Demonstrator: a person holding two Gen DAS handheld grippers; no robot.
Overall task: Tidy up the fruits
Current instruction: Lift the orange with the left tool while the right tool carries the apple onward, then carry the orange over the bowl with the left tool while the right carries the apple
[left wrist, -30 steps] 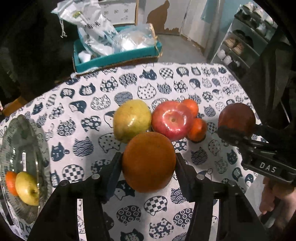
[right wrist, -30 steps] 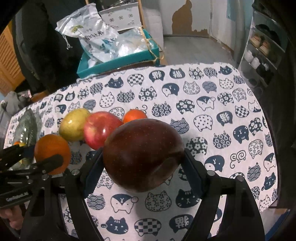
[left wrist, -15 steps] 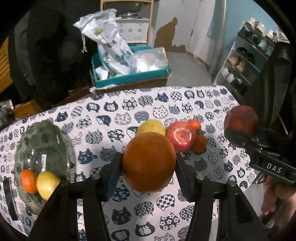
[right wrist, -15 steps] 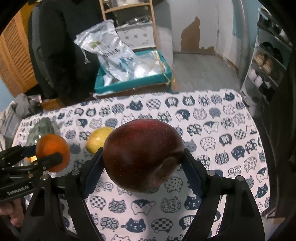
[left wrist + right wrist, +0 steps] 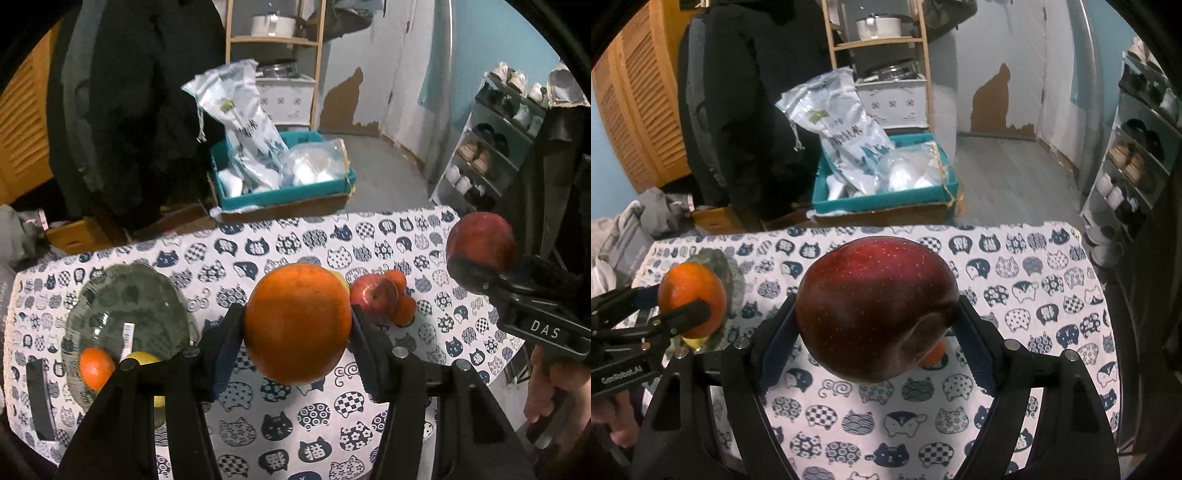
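My left gripper (image 5: 297, 332) is shut on a large orange (image 5: 297, 328), held above the cat-print tablecloth (image 5: 280, 417). My right gripper (image 5: 877, 314) is shut on a dark red apple (image 5: 875, 306), also lifted off the table. In the left wrist view the same dark apple (image 5: 480, 240) shows at the right. On the cloth lie a red apple (image 5: 373, 295) and small tangerines (image 5: 404, 308); a yellow fruit is mostly hidden behind the orange. A glass bowl (image 5: 125, 302) at the left holds a tangerine (image 5: 96, 367) and a yellow fruit (image 5: 142, 357).
Beyond the table's far edge sits a teal box (image 5: 284, 192) with plastic bags. A dark coat (image 5: 746, 110) hangs behind it, with a wooden shelf (image 5: 882, 44) further back. A shoe rack (image 5: 491, 147) stands at the right. A hand (image 5: 546, 391) grips the right tool.
Both grippers have risen with their fruits, and the table with its fruit pile has dropped lower and smaller in view. The glass bowl has come further into the left wrist view.
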